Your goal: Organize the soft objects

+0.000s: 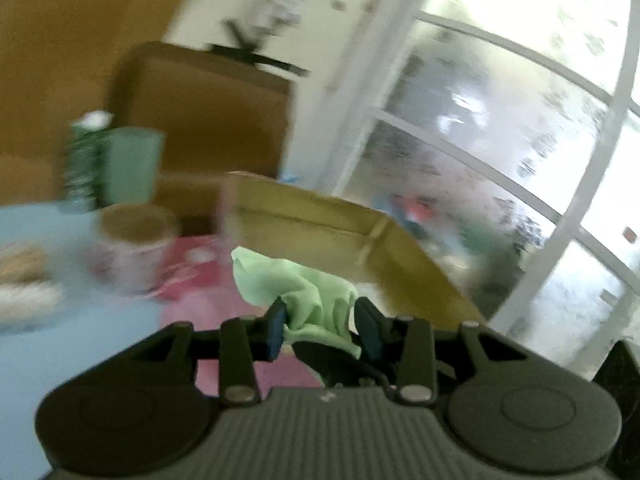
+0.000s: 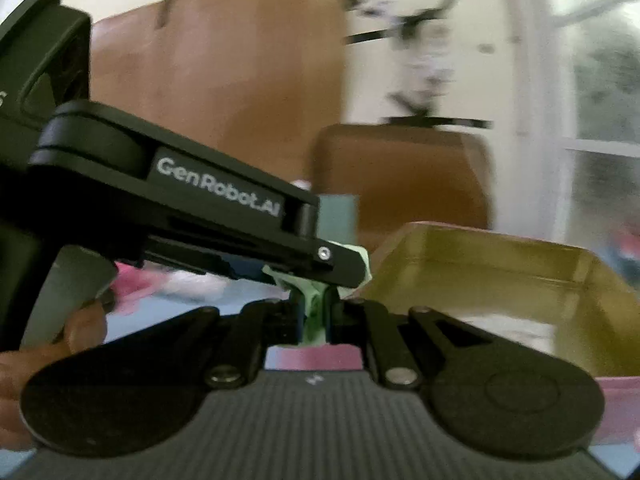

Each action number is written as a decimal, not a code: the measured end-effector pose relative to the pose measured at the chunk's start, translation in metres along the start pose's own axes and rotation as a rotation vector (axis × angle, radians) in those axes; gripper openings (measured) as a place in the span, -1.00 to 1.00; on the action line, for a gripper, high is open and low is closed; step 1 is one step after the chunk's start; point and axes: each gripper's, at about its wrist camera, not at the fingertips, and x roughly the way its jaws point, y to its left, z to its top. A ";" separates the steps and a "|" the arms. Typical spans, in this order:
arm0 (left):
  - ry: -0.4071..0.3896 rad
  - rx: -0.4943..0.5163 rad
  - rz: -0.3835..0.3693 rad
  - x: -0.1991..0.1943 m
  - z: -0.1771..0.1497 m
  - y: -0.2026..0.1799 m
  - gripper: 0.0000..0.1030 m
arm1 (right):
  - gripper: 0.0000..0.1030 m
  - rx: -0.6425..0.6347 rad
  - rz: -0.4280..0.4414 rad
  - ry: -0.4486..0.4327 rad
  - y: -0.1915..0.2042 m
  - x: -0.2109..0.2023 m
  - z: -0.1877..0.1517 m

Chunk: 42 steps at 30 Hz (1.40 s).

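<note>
A light green cloth point(image 1: 304, 284) is bunched between both grippers above the table. My left gripper point(image 1: 323, 322) has its jaws around one end of the cloth. My right gripper point(image 2: 314, 314) is shut on the other end of the green cloth point(image 2: 314, 312), jaws nearly together. The left gripper's black body point(image 2: 224, 216) crosses the right wrist view just above my right fingers. An open cardboard box point(image 1: 340, 224) stands right behind the cloth; it also shows in the right wrist view point(image 2: 500, 264).
A pink cloth point(image 1: 192, 280) lies on the light blue table point(image 1: 48, 344) under the grippers. A mug point(image 1: 134, 248), a green cup point(image 1: 128, 168) and a bottle point(image 1: 82, 164) stand at the left. A brown chair point(image 1: 208, 116) and a window point(image 1: 520, 140) are behind.
</note>
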 end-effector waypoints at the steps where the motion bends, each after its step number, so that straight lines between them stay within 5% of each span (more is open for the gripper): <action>1: 0.009 0.019 -0.008 0.012 0.004 -0.011 -0.16 | -0.76 0.017 -0.034 -0.005 -0.013 -0.002 0.000; 4: 0.039 0.046 0.004 0.043 0.007 -0.038 0.48 | -0.70 0.079 -0.159 -0.009 -0.059 -0.007 -0.002; 5: 0.033 0.054 0.018 0.050 0.005 -0.044 0.54 | -0.67 0.095 -0.206 -0.004 -0.075 -0.005 -0.003; 6: 0.031 0.062 0.027 0.055 0.004 -0.049 0.54 | -0.48 0.107 -0.264 0.006 -0.089 -0.005 -0.005; 7: 0.036 0.066 0.032 0.058 0.001 -0.051 0.54 | 0.13 0.111 -0.293 0.036 -0.101 0.000 -0.008; 9: 0.046 0.059 0.041 0.059 -0.005 -0.051 0.54 | 0.57 0.135 -0.360 0.090 -0.120 0.004 -0.016; 18: -0.028 -0.001 0.172 -0.012 -0.031 0.010 0.54 | 0.56 0.250 -0.313 -0.073 -0.108 -0.024 -0.012; 23: -0.071 -0.070 0.369 -0.082 -0.058 0.079 0.54 | 0.56 0.189 -0.082 -0.057 -0.058 -0.010 0.006; 29: -0.183 -0.146 0.584 -0.144 -0.085 0.136 0.54 | 0.54 0.136 0.197 0.117 0.021 0.053 0.016; 33: -0.245 -0.291 0.551 -0.160 -0.092 0.162 0.54 | 0.56 0.111 0.226 0.192 0.058 0.111 0.019; 39: -0.244 -0.302 0.512 -0.161 -0.092 0.166 0.54 | 0.71 0.086 0.230 0.290 0.099 0.184 0.019; 41: -0.241 -0.301 0.509 -0.157 -0.092 0.165 0.55 | 0.66 0.047 0.199 0.311 0.109 0.202 0.016; 42: -0.238 -0.306 0.506 -0.156 -0.092 0.166 0.55 | 0.47 0.018 0.189 0.326 0.114 0.205 0.013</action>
